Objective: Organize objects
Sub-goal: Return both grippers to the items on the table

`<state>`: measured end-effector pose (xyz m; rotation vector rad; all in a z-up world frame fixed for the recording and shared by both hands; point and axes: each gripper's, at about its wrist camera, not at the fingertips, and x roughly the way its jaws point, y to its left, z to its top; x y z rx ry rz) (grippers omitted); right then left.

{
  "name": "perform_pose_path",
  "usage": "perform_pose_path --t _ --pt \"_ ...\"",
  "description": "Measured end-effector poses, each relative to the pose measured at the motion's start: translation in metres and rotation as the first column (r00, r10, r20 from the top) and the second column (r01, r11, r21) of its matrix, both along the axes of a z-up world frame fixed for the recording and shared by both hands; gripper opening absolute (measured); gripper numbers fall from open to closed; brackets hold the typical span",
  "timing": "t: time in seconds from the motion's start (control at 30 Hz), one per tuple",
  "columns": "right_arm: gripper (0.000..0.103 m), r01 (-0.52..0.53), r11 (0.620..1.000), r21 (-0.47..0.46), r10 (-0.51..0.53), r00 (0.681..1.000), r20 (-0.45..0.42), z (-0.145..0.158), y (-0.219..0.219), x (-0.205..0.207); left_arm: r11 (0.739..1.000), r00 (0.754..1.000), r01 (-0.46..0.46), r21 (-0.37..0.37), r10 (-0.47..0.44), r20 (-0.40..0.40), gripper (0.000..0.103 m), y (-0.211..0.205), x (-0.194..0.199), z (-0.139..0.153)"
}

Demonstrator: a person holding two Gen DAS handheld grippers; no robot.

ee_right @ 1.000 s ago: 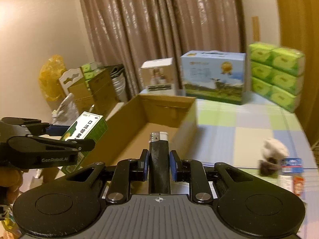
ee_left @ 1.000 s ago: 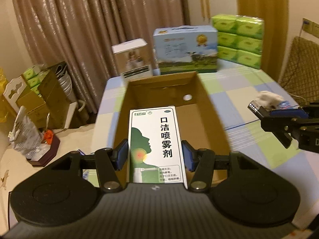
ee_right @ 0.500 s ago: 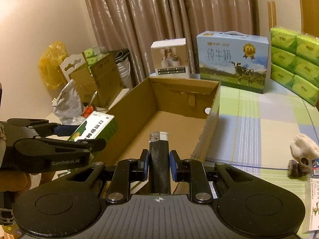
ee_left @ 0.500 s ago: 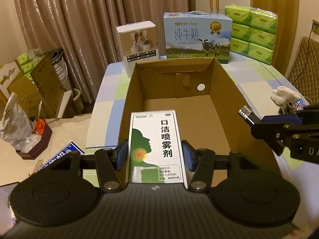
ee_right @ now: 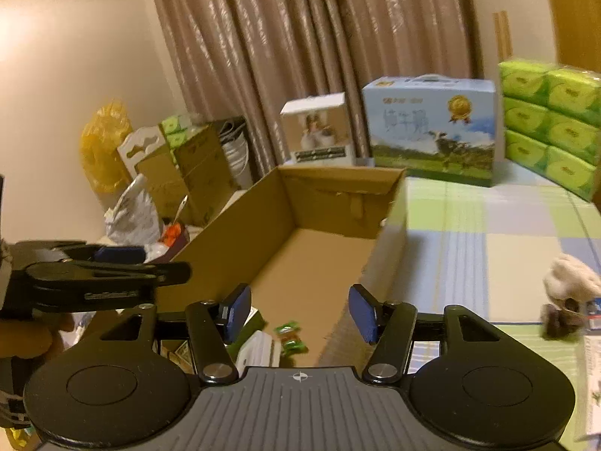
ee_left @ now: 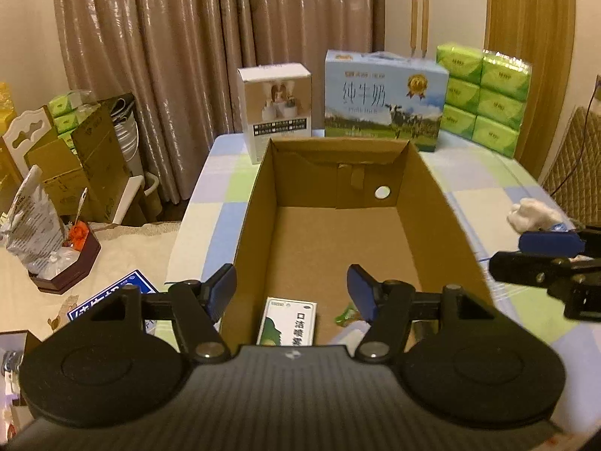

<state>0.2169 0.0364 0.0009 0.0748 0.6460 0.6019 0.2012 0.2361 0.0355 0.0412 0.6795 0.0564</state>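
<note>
An open cardboard box [ee_left: 259, 203] stands on the checked tablecloth; it also shows in the right wrist view [ee_right: 330, 188]. My left gripper [ee_left: 293, 291] is open and empty above the box's near end. The green and white spray box [ee_left: 287, 325] lies flat on the box floor below it, next to a small green wrapped candy [ee_left: 347, 315]. My right gripper [ee_right: 300, 310] is open and empty over the box's near end. The spray box [ee_right: 259, 349] and the candy [ee_right: 289, 336] lie below it. The black lighter is not in sight.
A white product box [ee_left: 276, 109], a blue milk carton [ee_left: 383, 97] and stacked green tissue packs [ee_left: 484, 97] stand behind the box. A white fluffy toy [ee_right: 571, 282] lies on the table to the right. Cardboard boxes and bags [ee_left: 67, 173] crowd the left.
Both grippers have opened. The spray box has left my left gripper and now lies in the cardboard box. The lighter has left my right gripper and is out of sight.
</note>
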Motion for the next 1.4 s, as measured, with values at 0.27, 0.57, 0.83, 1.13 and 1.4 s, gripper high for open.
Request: perform_pose_path --t 0.27,0.57,0.83,1.13,1.4 --pt "0.066 0.055 0.998 -0.031 -0.053 0.996 0.065 0.026 -0.048 -0.041 0.998 0.999 -0.012 -0.056 0.014 0.034 0.070 -0.028 -0.047 0.020" --pt "0.085 0.147 0.986 -0.074 -0.138 0.984 0.114 0.039 -0.110 -0.093 0.995 0.997 0.036 -0.089 -0.029 0.071 0.087 -0.083 -0.085 0.036" --pt "0.097 0.283 0.956 -0.072 -0.272 0.953 0.131 0.045 -0.182 -0.122 0.989 0.990 0.114 -0.089 -0.106 0.089 0.100 -0.140 -0.098 0.039" --pt "0.100 0.402 0.911 -0.088 -0.391 0.913 0.118 0.037 -0.246 -0.134 0.976 0.979 0.197 -0.089 -0.191 0.065 0.102 -0.198 -0.092 0.026" --pt "0.100 0.457 0.884 -0.096 -0.449 0.889 0.087 0.018 -0.283 -0.134 0.967 0.970 0.244 -0.071 -0.243 0.024 0.102 -0.237 -0.077 0.005"
